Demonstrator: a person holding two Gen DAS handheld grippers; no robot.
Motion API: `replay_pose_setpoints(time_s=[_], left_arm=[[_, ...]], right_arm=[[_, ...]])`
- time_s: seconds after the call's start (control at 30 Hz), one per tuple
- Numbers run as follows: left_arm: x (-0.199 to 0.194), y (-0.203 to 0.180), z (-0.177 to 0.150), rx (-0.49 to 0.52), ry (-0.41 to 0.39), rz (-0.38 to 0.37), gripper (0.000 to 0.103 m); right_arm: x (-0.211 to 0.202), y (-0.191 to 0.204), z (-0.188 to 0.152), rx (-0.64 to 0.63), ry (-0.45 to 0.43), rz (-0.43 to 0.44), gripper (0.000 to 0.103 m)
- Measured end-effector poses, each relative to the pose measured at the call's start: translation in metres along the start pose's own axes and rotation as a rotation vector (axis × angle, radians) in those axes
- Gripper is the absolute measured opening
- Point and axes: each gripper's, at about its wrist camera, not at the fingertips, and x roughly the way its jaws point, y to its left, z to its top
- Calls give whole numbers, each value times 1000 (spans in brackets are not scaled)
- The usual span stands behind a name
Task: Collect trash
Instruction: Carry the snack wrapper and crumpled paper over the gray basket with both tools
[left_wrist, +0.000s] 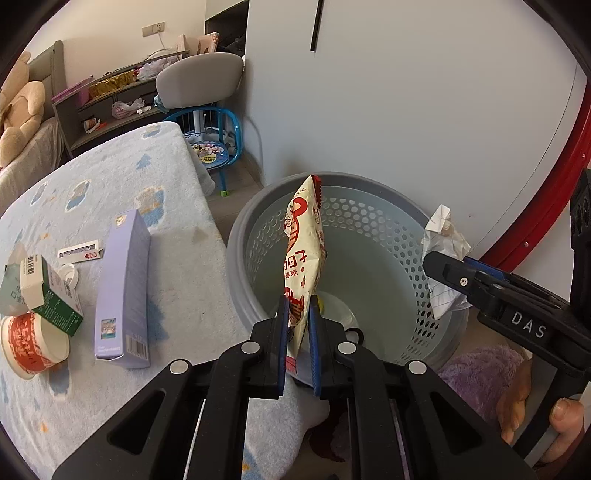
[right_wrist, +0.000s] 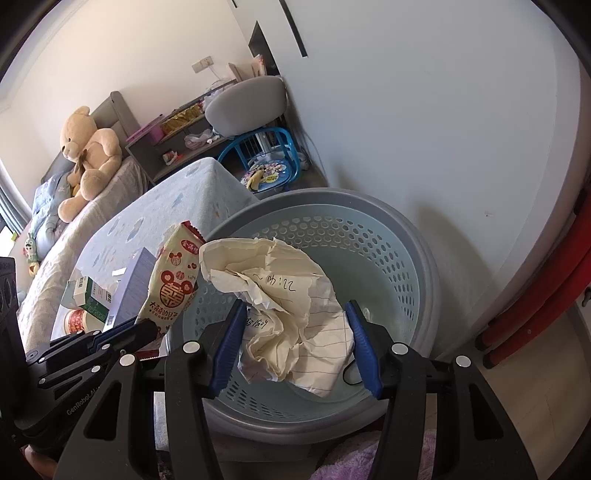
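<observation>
My left gripper (left_wrist: 297, 310) is shut on a cream and red snack wrapper (left_wrist: 304, 243), held upright over the grey perforated trash basket (left_wrist: 258, 206). My right gripper (right_wrist: 295, 325) is shut on a crumpled sheet of lined paper (right_wrist: 280, 295), held above the same basket (right_wrist: 406, 236). The wrapper also shows in the right wrist view (right_wrist: 173, 280), left of the paper. The paper also shows in the left wrist view (left_wrist: 445, 251) at the basket's right rim. A few small items lie at the basket's bottom.
On the blue-patterned table (left_wrist: 92, 192) left of the basket lie a lilac box (left_wrist: 123, 291), a green and white box (left_wrist: 44, 291), a red-patterned paper cup (left_wrist: 31, 343) and a small card (left_wrist: 79, 253). A white wall stands behind. A blue child's chair (left_wrist: 214, 147) is beyond.
</observation>
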Motion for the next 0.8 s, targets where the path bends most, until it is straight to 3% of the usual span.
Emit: replay_pose_setpoints(time_s=[0.8], left_arm=[[35,-27,19,-50,19,10,10]], right_arm=[[29,-19,14,-9,30,-45,55]])
